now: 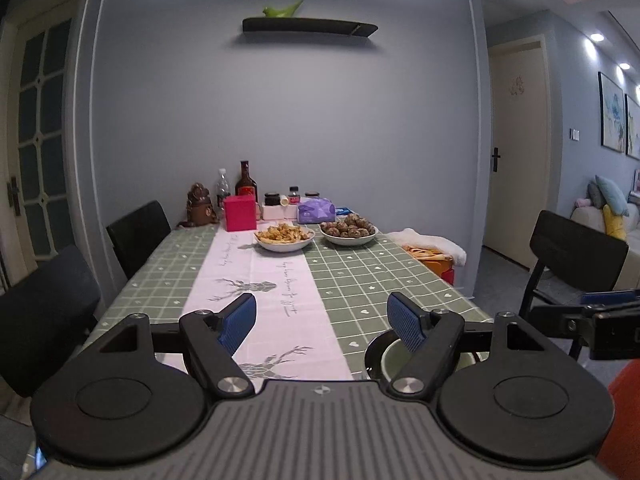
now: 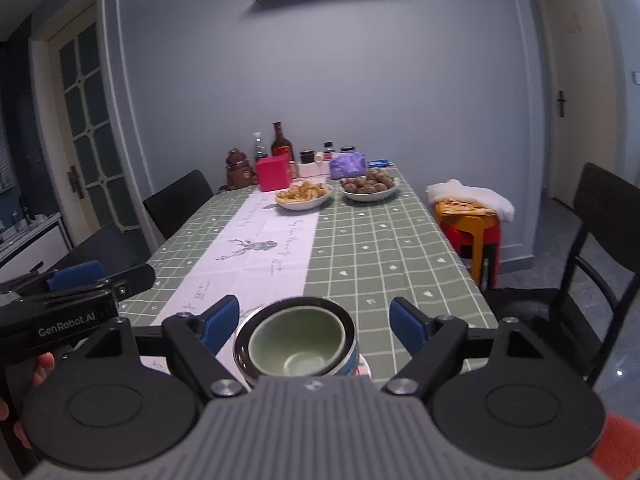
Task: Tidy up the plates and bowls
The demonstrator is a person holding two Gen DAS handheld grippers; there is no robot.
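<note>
Bowls: green bowl (image 2: 298, 346) nested inside steel bowl (image 2: 294, 342), at the worktop's (image 2: 380, 248) near edge, between the right tongs' (image 2: 310, 326) spread, untouching pads.
Left tongs (image 1: 322, 322): released, empty, over the white runner (image 1: 260, 280).
Step, judged: stack looks set down; lift both tongs clear without nudging the rim.
Far end: two food plates (image 2: 304, 196) beside bottles and a red box (image 2: 274, 174).
Room: grey wall, black chairs (image 2: 178, 204).

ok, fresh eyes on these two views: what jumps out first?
The nested bowls at the table's near edge: a green one sits inside a metal one, between the right gripper's open jaws, untouched. Next, two plates of food side by side at the far end, before a cluster of bottles and a pink box. The left gripper is open too, empty.
</note>
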